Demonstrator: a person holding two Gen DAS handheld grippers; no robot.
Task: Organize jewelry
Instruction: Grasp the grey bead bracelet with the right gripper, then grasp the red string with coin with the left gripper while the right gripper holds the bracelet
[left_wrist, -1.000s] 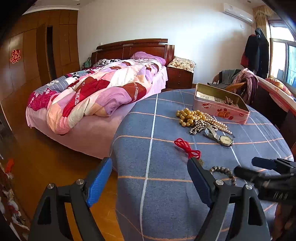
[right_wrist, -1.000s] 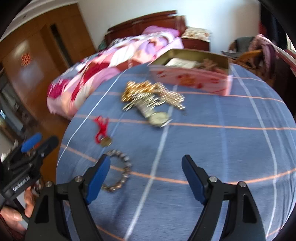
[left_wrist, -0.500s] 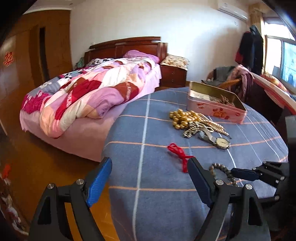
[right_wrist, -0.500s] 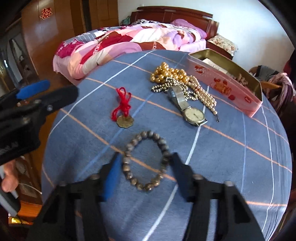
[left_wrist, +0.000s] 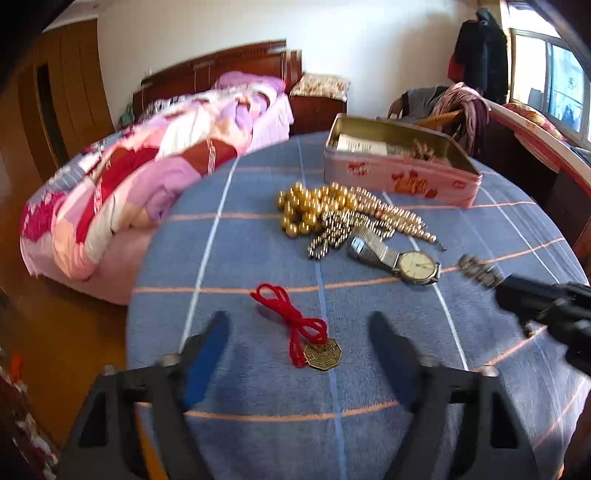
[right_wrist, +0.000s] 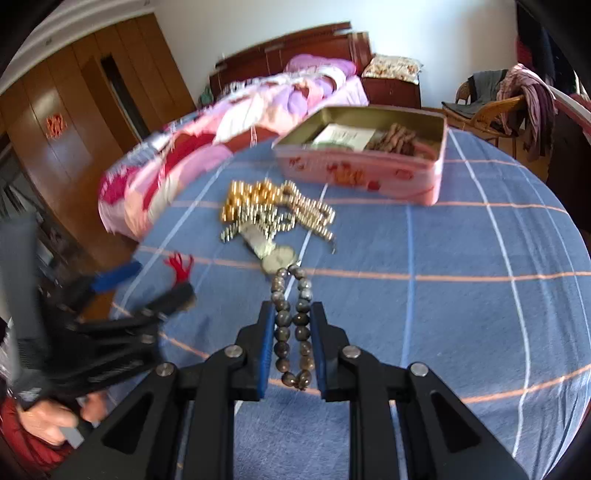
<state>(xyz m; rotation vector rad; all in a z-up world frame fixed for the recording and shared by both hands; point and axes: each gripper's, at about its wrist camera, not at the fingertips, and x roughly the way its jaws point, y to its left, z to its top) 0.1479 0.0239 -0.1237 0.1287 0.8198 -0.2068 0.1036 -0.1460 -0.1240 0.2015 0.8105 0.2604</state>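
My right gripper (right_wrist: 293, 317) is shut on a grey stone bead bracelet (right_wrist: 291, 325), squeezed long between the pads and held above the blue cloth; its end shows in the left wrist view (left_wrist: 478, 271). My left gripper (left_wrist: 299, 332) is open, its fingers on either side of a red cord with a brass octagonal pendant (left_wrist: 322, 355). Beyond lie a pile of gold and pearl necklaces (left_wrist: 332, 212), a wristwatch (left_wrist: 415, 264) and an open pink tin (left_wrist: 400, 173) with items inside (right_wrist: 393, 138).
The round table has a blue checked cloth (left_wrist: 258, 424). A bed with a pink quilt (left_wrist: 147, 177) stands to the left. A chair draped with clothes (right_wrist: 509, 99) is behind the tin. My left gripper appears at the left of the right wrist view (right_wrist: 122, 295).
My right gripper closed on the bead bracelet and lifted it off the cloth. My left gripper moved forward over the table so the red cord pendant lies between its fingers.
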